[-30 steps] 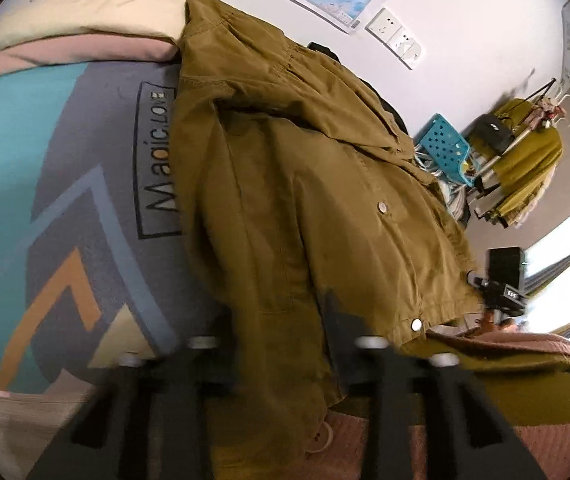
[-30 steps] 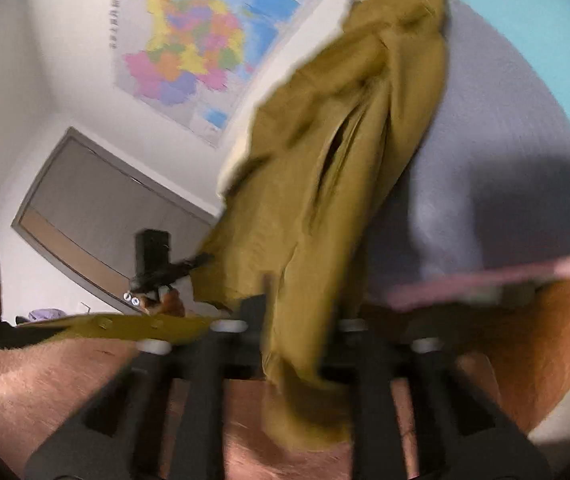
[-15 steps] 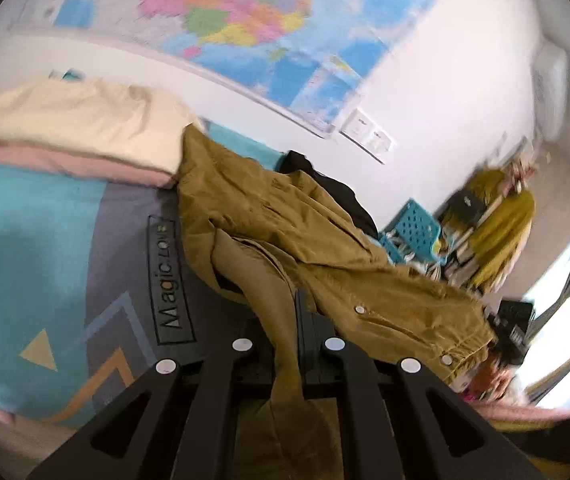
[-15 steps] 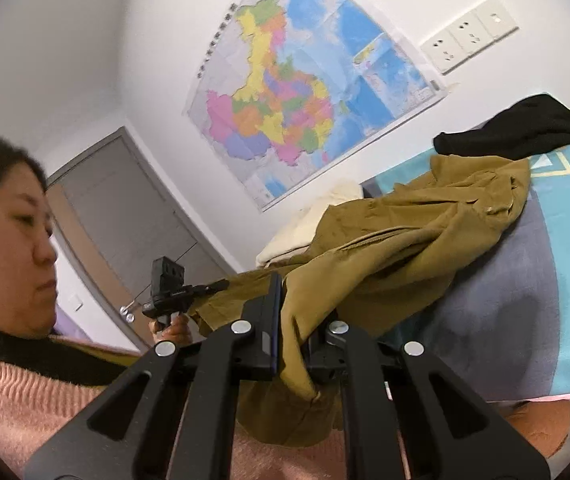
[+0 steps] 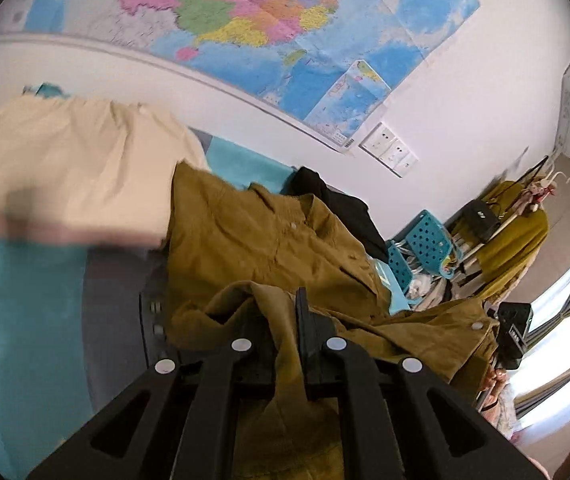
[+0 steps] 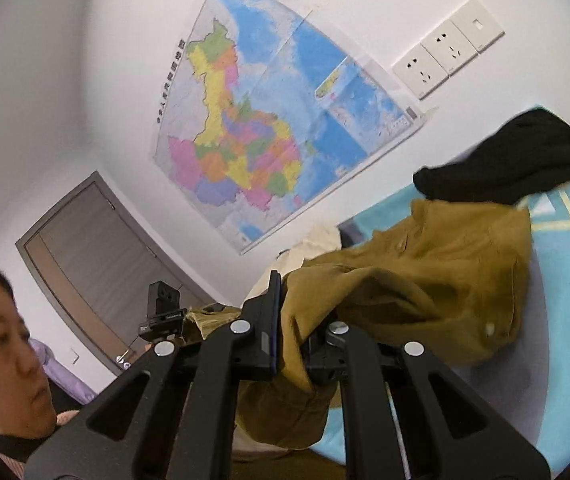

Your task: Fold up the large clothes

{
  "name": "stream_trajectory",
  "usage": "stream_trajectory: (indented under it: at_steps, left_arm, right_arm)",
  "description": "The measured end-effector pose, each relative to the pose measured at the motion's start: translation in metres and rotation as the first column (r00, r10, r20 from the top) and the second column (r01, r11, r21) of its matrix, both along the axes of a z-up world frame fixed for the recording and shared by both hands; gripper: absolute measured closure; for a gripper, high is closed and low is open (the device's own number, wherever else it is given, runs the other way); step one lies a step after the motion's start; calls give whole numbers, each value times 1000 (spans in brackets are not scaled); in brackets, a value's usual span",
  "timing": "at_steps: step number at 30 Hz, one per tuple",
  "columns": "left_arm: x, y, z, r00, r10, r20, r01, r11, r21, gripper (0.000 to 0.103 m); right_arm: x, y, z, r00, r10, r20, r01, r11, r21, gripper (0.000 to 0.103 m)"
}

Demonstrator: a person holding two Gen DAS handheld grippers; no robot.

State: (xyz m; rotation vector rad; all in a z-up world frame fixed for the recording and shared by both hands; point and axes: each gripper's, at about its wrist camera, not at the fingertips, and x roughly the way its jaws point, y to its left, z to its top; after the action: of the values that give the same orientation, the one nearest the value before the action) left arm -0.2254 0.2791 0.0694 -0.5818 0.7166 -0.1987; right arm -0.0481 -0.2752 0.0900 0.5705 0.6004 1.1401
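Note:
An olive-brown jacket (image 5: pixel 261 240) with snap buttons lies on a teal and grey mat (image 5: pixel 21 300), its near edge lifted. My left gripper (image 5: pixel 285 332) is shut on a bunched fold of that jacket, cloth hanging down between the fingers. In the right wrist view the same jacket (image 6: pixel 437 280) stretches from the mat (image 6: pixel 565 300) up to my right gripper (image 6: pixel 297 332), which is shut on another part of its hem. Each gripper shows in the other's view: the right gripper (image 5: pixel 515 332) at the jacket's far corner, the left gripper (image 6: pixel 163 312) beside the person.
Folded cream clothes (image 5: pixel 65 168) sit at the mat's far left, a black garment (image 5: pixel 345 208) behind the jacket. A wall map (image 5: pixel 269 28), sockets (image 5: pixel 389 152), blue baskets (image 5: pixel 429 248) and a clothes rack (image 5: pixel 513 232) stand beyond. A person's head (image 6: pixel 1 344) and a door (image 6: pixel 97 272) show at left.
Both grippers have risen with the jacket's edge in them, pulling it up off the mat. Both views now tilt up toward the wall and map.

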Motion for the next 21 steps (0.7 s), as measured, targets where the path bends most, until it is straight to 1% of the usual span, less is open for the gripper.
stream_trajectory:
  at_steps: [2,4,5,8,9,12,16,19,21]
  left_arm:
    - [27,4,9,1000,0,-25,1,1000,7,96]
    - [50,6,13,999,-7,-45,9,1000,30,96]
    - [60,7,14,998,-4,-58,7,999,36,96]
    - [96,10,13,995,1,-104,5,998,58,95]
    - [108,12,12,994,7,-107,0,998,66,95]
    - [143,19,2,987,26,-160,-11,996,90,95]
    - [181,31,-18,972,43,-230,-23,996,92,95]
    - [202,41,-35,957,60,-283,-37,996,85,95]
    - [213,46,-44,948,66,-310,-42,996,82,93]
  right_arm:
    - [25,2,1,999,-15,-36,15,1000,6,95]
    - [48,4,0,997,-38,-65,38,999,4,94]
    - [65,6,-4,993,-48,-108,50,999,12,94]
    - [97,11,-13,983,-80,-163,81,997,2,94]
    - [106,13,-15,982,-86,-166,85,996,-9,94]
    - [137,19,-27,969,-111,-219,105,994,-41,94]
    - [175,34,-47,950,-141,-279,118,988,-97,94]
    - [195,40,-60,936,-148,-320,117,987,-113,94]
    - [208,45,-71,918,-161,-362,123,985,-124,94]
